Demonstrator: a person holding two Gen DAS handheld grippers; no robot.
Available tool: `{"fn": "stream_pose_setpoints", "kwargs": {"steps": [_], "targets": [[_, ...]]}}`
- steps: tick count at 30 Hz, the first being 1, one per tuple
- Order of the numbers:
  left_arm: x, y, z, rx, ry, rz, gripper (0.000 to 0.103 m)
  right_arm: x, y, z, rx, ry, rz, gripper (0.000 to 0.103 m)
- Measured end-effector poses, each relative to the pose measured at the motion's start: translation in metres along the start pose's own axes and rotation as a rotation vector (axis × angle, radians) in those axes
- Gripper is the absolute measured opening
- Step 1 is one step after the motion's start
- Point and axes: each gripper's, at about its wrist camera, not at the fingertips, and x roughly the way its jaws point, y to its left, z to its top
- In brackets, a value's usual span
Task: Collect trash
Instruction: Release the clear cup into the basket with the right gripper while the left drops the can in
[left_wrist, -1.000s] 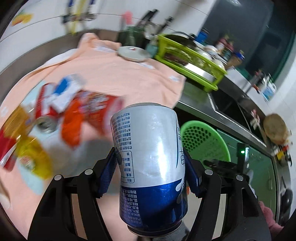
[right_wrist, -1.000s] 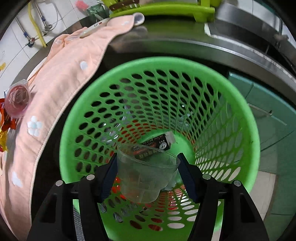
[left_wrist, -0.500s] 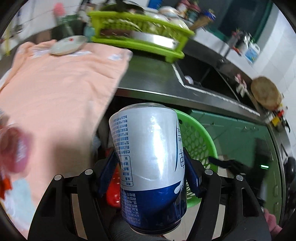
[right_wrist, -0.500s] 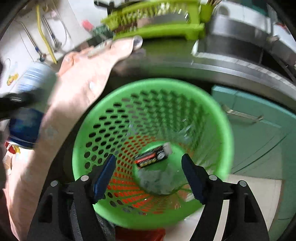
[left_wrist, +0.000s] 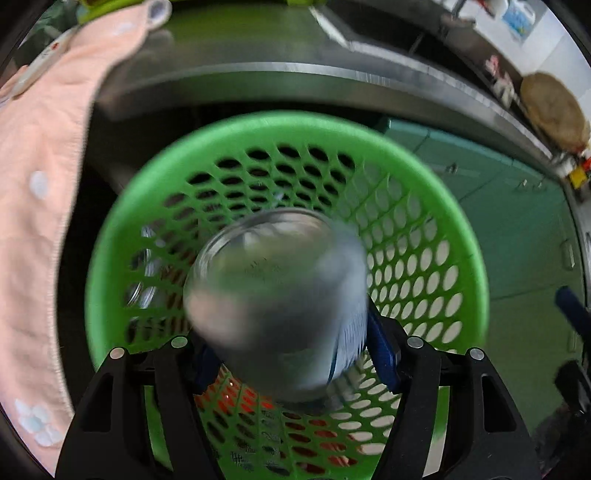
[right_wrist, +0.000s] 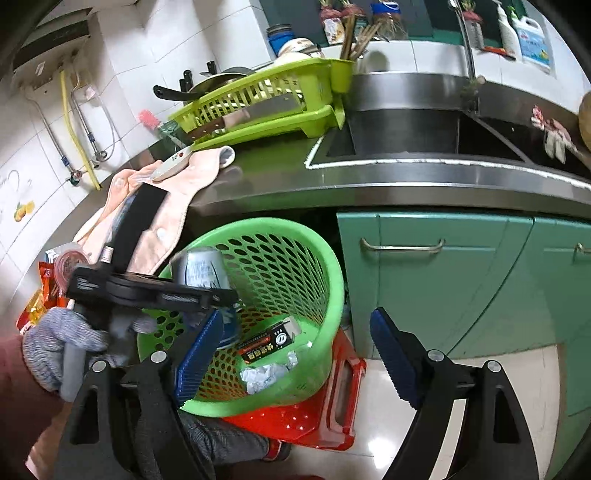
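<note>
A silver and blue drink can (left_wrist: 277, 306) sits between the fingers of my left gripper (left_wrist: 291, 354), held over the mouth of the green mesh basket (left_wrist: 443, 192); it is blurred. In the right wrist view the can (right_wrist: 201, 269) and left gripper (right_wrist: 207, 295) are over the basket (right_wrist: 314, 258). My right gripper (right_wrist: 291, 354) is open and empty, back from the basket. A black packet (right_wrist: 267, 341) and crumpled paper (right_wrist: 264, 373) lie inside.
The basket stands on a red stool (right_wrist: 332, 398) beside green cabinets (right_wrist: 461, 280). A pink cloth (right_wrist: 166, 206) with snack wrappers (right_wrist: 44, 291) covers the counter. A lime dish rack (right_wrist: 266, 107) and sink (right_wrist: 424, 129) are behind.
My left gripper carried the can from the counter to above the basket. My right gripper let a clear cup drop into the basket, opened and pulled back.
</note>
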Motion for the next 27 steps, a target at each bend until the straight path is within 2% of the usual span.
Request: {"fn": "stream_pose_setpoints", "kwargs": {"steps": [6, 18, 27], "targets": [[0.033, -0.003, -0.002, -0.016, 0.088, 0.036, 0.062, 0.012, -0.003, -0.005, 0.021, 0.014, 0.011, 0.079], [0.058, -0.007, -0.008, -0.027, 0.186, 0.054, 0.062, 0.019, -0.002, -0.010, 0.033, 0.029, 0.038, 0.079], [0.064, -0.005, -0.018, -0.027, 0.186, 0.026, 0.066, 0.015, 0.007, -0.002, 0.022, 0.006, 0.043, 0.079]]}}
